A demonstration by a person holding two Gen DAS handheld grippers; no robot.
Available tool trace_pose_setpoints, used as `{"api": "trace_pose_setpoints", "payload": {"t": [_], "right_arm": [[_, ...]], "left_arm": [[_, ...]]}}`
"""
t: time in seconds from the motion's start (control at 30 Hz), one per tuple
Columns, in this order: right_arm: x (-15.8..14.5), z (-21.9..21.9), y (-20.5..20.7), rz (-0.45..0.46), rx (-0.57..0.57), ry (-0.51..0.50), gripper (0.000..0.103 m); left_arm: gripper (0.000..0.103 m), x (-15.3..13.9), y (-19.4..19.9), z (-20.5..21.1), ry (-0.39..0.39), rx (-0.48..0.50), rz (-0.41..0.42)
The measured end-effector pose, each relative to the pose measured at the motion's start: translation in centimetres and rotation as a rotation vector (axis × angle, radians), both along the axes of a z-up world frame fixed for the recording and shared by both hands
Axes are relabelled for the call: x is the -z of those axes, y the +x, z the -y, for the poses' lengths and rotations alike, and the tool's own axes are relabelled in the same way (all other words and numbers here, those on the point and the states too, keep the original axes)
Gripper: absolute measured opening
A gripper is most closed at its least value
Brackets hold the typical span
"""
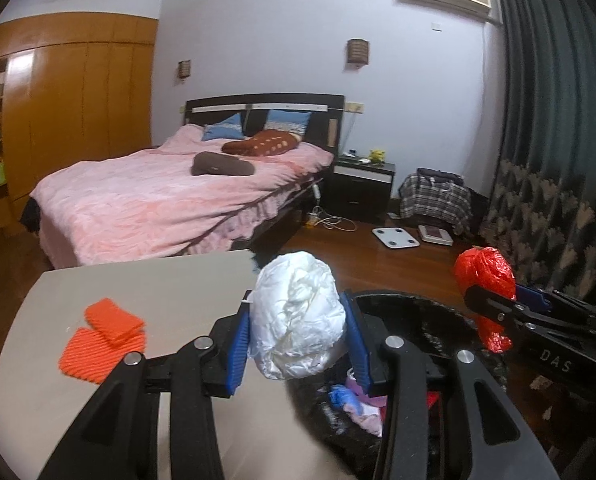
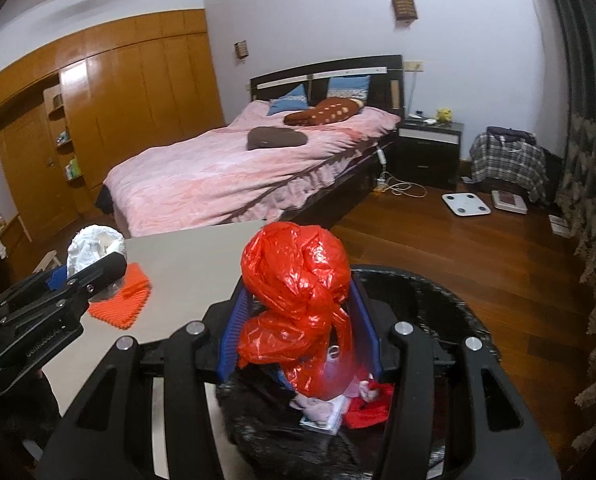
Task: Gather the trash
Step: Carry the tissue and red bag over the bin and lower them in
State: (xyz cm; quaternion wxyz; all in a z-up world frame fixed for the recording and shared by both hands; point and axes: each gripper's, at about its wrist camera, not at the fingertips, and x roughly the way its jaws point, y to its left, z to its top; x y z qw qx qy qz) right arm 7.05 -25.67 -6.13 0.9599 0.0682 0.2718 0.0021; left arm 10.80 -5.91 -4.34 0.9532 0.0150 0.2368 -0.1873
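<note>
Position relative to the bin decides the coming release. Left gripper (image 1: 298,334) is clamped on a crumpled white bag (image 1: 298,316), held at the near rim of the black-lined bin (image 1: 438,316), where the bench (image 1: 158,292) edge meets it. Right gripper (image 2: 300,320) is clamped on a crumpled red bag (image 2: 298,304), held directly over the bin (image 2: 438,300) opening, with other trash visible below it.

Judgement: the right gripper is better placed; its bag hangs with the long axis roughly vertical above the opening, so a release should drop it inside. The white bag sits partly over the bench side and probably needs a short shift toward the bin centre first. Two orange knitted mats (image 1: 104,338) lie on the bench, apart from both grippers.
</note>
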Motion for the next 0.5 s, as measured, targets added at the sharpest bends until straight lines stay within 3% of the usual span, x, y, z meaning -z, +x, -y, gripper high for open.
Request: {"api": "trace_pose_setpoints", "payload": {"t": [0.5], "right_arm": [[1.7,4.8,-1.6,-0.019,0.098,-0.021,0.048]], "left_arm": [[0.042,1.8,0.8,5.7,-0.003,0.117,-0.011]]}}
